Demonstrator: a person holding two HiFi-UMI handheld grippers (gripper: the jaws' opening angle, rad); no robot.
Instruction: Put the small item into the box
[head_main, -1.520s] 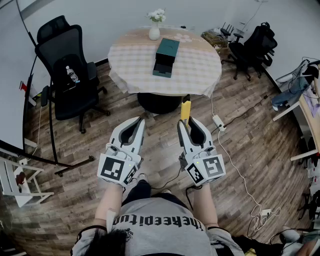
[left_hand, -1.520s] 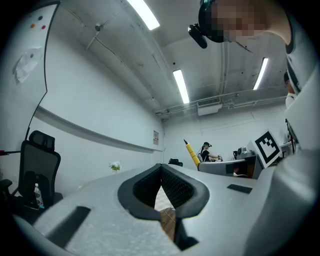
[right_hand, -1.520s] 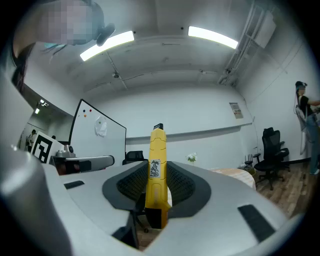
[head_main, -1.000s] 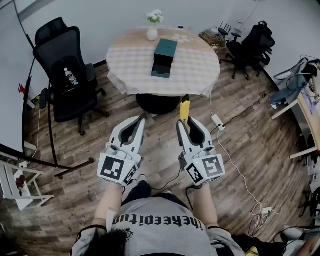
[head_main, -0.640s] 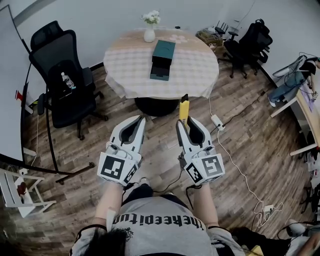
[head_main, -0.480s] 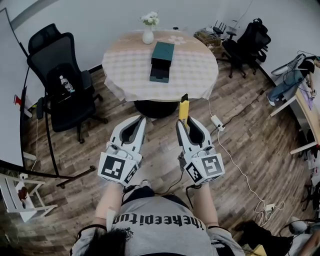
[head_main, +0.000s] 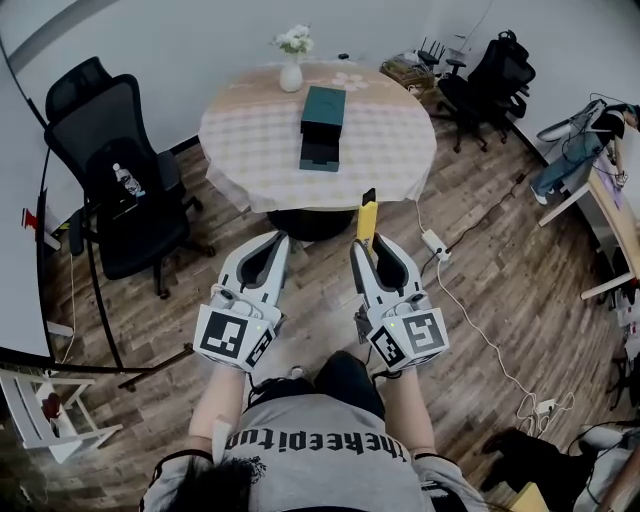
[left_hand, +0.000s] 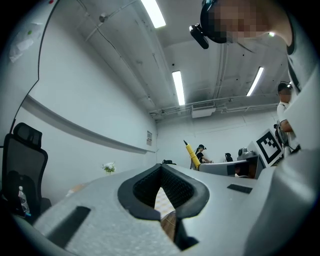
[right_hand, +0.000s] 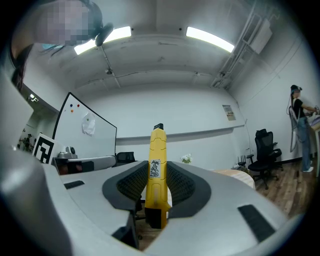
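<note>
My right gripper (head_main: 365, 243) is shut on a yellow utility knife (head_main: 368, 216) with a black tip, which sticks out forward past the jaws; in the right gripper view the yellow knife (right_hand: 156, 170) stands upright between the pads. My left gripper (head_main: 278, 243) is shut with nothing in it, and its pads (left_hand: 150, 190) meet at the tips. Both hang over the wooden floor, short of the round table (head_main: 270, 150). The dark green box (head_main: 322, 127) lies on the table's middle with its drawer pulled out toward me.
A white vase with flowers (head_main: 291, 63) stands at the table's far edge. A black office chair (head_main: 115, 180) is to the left, another black chair (head_main: 490, 75) at the back right. A white power strip and cable (head_main: 432, 243) lie on the floor right of the grippers.
The table and box have drifted slightly left and nearer in the head view as the person walks forward. Both grippers keep their pose, and the knife stays held.
</note>
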